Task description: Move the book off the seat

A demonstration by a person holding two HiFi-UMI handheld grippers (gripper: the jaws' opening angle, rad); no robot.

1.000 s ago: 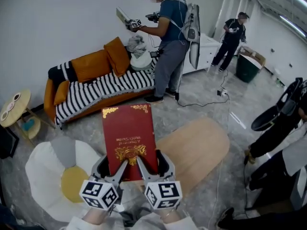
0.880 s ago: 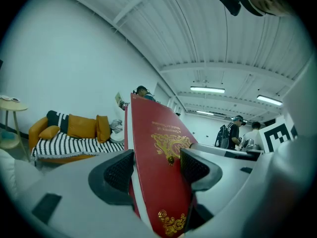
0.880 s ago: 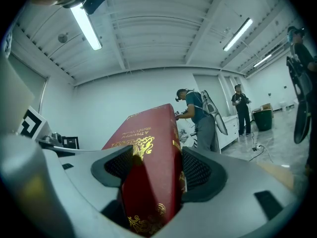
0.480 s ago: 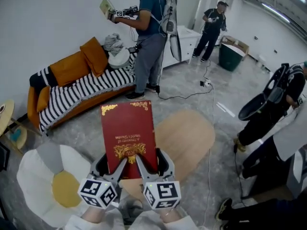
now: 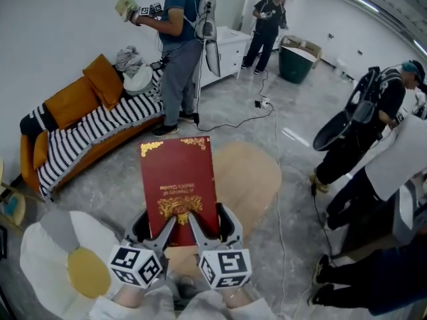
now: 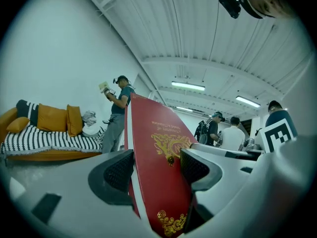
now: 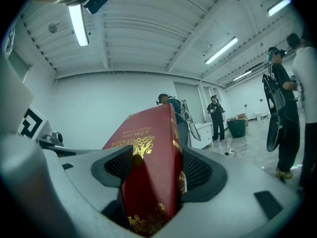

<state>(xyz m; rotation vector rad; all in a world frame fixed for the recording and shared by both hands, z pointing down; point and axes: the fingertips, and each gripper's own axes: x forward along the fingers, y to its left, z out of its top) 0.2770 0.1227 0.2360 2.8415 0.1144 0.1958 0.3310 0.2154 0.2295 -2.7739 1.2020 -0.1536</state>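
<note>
A dark red book (image 5: 177, 179) with gold ornament is held up in the air, cover facing me. My left gripper (image 5: 160, 227) is shut on its lower left edge, my right gripper (image 5: 205, 225) on its lower right edge. In the left gripper view the red book (image 6: 158, 167) stands clamped between the black pads (image 6: 119, 170). The right gripper view shows the red book (image 7: 148, 167) pinched the same way between its pads (image 7: 197, 171). Below the book lies a round wooden seat or tabletop (image 5: 247, 179). A white flower-shaped cushion (image 5: 60, 259) with a yellow centre is at lower left.
An orange sofa (image 5: 80, 122) with a striped throw stands at the back left. A person (image 5: 177, 45) holding a book stands by it. Another person (image 5: 267, 22) is near a white cabinet (image 5: 230, 52) and a green bin (image 5: 297, 62). People (image 5: 363, 145) stand close on the right; a cable (image 5: 273, 132) crosses the floor.
My view has swung to the right, so the sofa and room slid left. The book stays held in both grippers at the same place in front of me.
</note>
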